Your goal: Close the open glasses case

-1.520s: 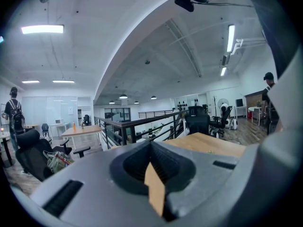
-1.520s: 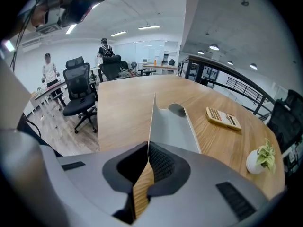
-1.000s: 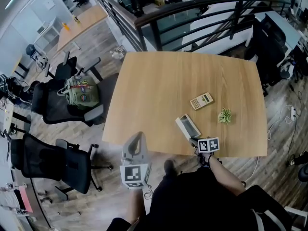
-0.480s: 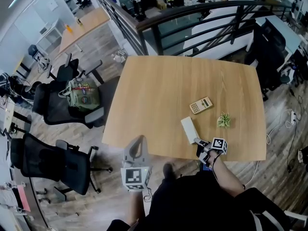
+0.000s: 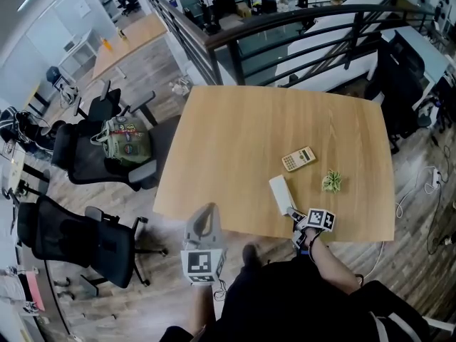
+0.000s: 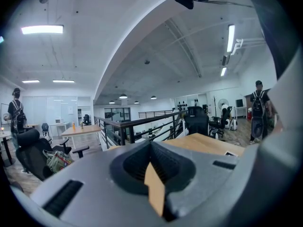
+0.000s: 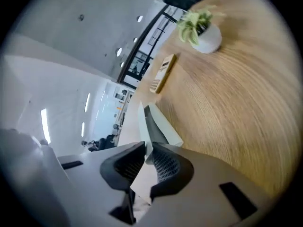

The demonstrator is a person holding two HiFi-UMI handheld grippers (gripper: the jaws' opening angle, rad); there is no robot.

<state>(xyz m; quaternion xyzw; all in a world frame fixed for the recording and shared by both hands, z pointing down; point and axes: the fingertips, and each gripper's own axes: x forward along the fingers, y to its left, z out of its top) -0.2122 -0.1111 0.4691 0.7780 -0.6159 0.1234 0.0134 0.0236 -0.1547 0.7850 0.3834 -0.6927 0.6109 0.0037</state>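
The white glasses case (image 5: 280, 193) lies flat near the front edge of the wooden table (image 5: 242, 134), its lid down. My right gripper (image 5: 294, 216) sits at the case's near end. In the right gripper view its jaws (image 7: 146, 148) are opening, with the thin edge of the case (image 7: 163, 126) still between them and a gap beside it. My left gripper (image 5: 201, 226) hangs off the table's front edge, to the left of the case. In the left gripper view its fingertips meet (image 6: 151, 143) and hold nothing.
A beige calculator (image 5: 298, 158) and a small potted plant (image 5: 331, 182) stand just beyond the case. Black office chairs (image 5: 78, 237) and a green backpack (image 5: 127, 140) are left of the table. A dark railing (image 5: 285, 20) runs behind it.
The case's lid, raised a second ago, now lies down flat. My right gripper rolled and shifted a little right at the case's near end. The left gripper stayed put.
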